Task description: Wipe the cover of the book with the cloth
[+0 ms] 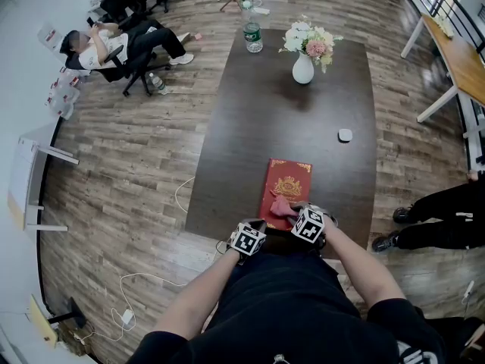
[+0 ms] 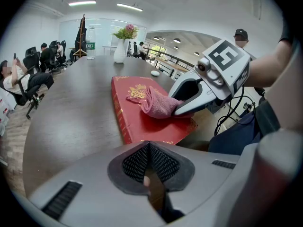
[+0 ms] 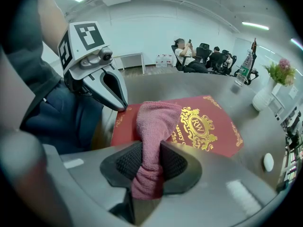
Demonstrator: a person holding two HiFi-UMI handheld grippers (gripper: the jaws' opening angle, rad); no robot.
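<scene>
A red book (image 1: 286, 186) with a gold crest lies flat at the near edge of the dark table (image 1: 258, 127). A pink cloth (image 1: 281, 208) rests on the near part of its cover, and my right gripper (image 1: 300, 217) is shut on that cloth (image 3: 152, 126), which drapes forward onto the book (image 3: 208, 126). The left gripper view shows the cloth (image 2: 158, 103) bunched on the cover (image 2: 142, 122) under the right gripper's fingers (image 2: 196, 105). My left gripper (image 1: 258, 226) is shut and empty, just off the book's near left corner.
A white vase of flowers (image 1: 304, 65) and a water bottle (image 1: 253, 36) stand at the table's far end. A small white puck (image 1: 345, 135) lies right of the book. A person sits in a chair (image 1: 125, 48) far left; another's legs (image 1: 439, 218) show at right.
</scene>
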